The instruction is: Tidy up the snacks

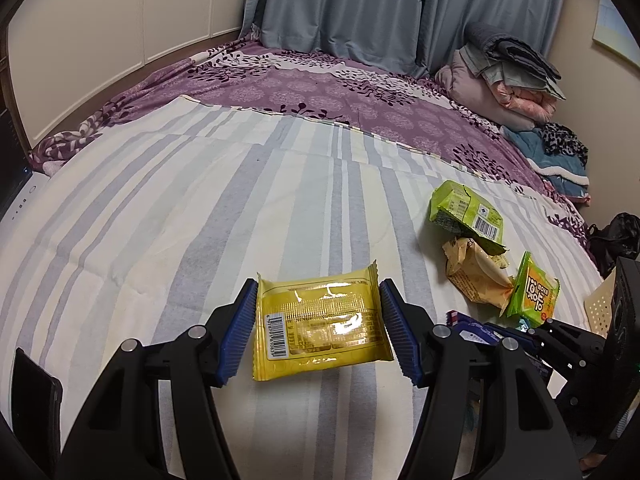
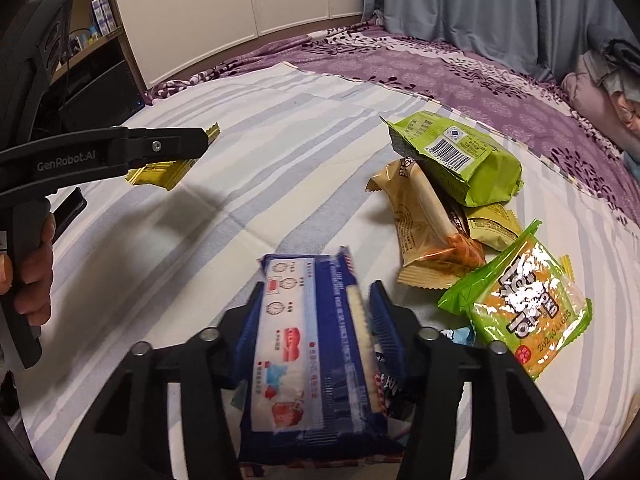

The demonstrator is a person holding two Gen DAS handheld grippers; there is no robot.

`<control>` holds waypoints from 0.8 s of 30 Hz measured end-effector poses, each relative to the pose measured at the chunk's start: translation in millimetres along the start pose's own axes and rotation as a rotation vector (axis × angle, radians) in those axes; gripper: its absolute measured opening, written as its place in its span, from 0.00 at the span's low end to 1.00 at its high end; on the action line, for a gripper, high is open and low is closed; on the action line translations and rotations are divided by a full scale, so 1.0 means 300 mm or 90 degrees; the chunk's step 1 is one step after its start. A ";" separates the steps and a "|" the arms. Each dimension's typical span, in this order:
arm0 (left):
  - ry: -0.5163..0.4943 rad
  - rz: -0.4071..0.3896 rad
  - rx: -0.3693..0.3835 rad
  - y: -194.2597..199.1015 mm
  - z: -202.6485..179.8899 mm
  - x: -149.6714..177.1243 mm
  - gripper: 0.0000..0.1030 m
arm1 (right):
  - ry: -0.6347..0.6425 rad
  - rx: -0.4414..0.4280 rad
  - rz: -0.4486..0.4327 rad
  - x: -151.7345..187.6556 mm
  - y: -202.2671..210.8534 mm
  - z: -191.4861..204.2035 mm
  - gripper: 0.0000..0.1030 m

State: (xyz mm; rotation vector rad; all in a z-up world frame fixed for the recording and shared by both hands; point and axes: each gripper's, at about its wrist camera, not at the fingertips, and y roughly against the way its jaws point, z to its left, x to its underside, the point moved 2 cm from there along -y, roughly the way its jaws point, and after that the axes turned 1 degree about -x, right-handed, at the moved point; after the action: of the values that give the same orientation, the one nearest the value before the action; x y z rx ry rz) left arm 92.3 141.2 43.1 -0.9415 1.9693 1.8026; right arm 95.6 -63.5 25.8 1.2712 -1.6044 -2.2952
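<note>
A yellow snack packet (image 1: 320, 328) sits crosswise between the blue pads of my left gripper (image 1: 318, 290), which is shut on it. In the right wrist view the left gripper (image 2: 202, 142) holds this yellow packet (image 2: 164, 172) a little above the striped sheet. My right gripper (image 2: 316, 288) is shut on a blue and white packet (image 2: 308, 344), with a pad against each long side. Just right of it lie a green-orange packet (image 2: 528, 312), a tan packet (image 2: 420, 224) and a green barcoded packet (image 2: 460, 160) in a loose pile.
All lies on a bed with a striped sheet (image 1: 200, 220) over a purple floral cover (image 1: 340, 96). Folded bedding (image 1: 508, 80) is stacked at the far right by grey curtains. A dark flat object (image 2: 70, 210) lies at the sheet's left edge. A hand (image 2: 32, 272) grips the left handle.
</note>
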 end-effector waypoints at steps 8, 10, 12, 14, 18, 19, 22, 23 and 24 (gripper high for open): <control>-0.006 -0.005 0.003 0.009 -0.012 -0.008 0.61 | -0.022 -0.004 -0.033 0.018 0.079 -0.008 0.44; -0.011 -0.007 0.005 0.015 -0.022 -0.010 0.61 | -0.027 -0.004 -0.041 0.020 0.100 -0.013 0.44; -0.015 -0.010 0.005 0.024 -0.033 -0.013 0.61 | -0.031 -0.004 -0.051 0.023 0.127 -0.018 0.44; -0.019 -0.014 0.007 0.035 -0.043 -0.015 0.61 | -0.038 -0.005 -0.062 0.028 0.156 -0.024 0.44; -0.029 -0.022 0.008 0.058 -0.063 -0.019 0.61 | -0.050 -0.004 -0.086 0.034 0.215 -0.036 0.44; -0.033 -0.024 0.009 0.064 -0.069 -0.021 0.61 | -0.052 -0.003 -0.091 0.037 0.229 -0.041 0.43; -0.049 -0.034 0.005 0.085 -0.096 -0.023 0.61 | -0.060 0.000 -0.104 0.044 0.268 -0.049 0.44; -0.055 -0.038 0.004 0.093 -0.106 -0.025 0.61 | -0.064 0.002 -0.110 0.046 0.281 -0.054 0.44; -0.059 -0.040 0.006 0.100 -0.117 -0.026 0.61 | -0.068 0.004 -0.115 0.049 0.292 -0.059 0.44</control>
State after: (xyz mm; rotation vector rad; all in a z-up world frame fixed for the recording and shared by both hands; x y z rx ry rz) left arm 85.6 109.1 76.4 -0.8912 1.8697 1.7689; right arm 63.9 -123.6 85.8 1.3706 -1.5882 -2.5059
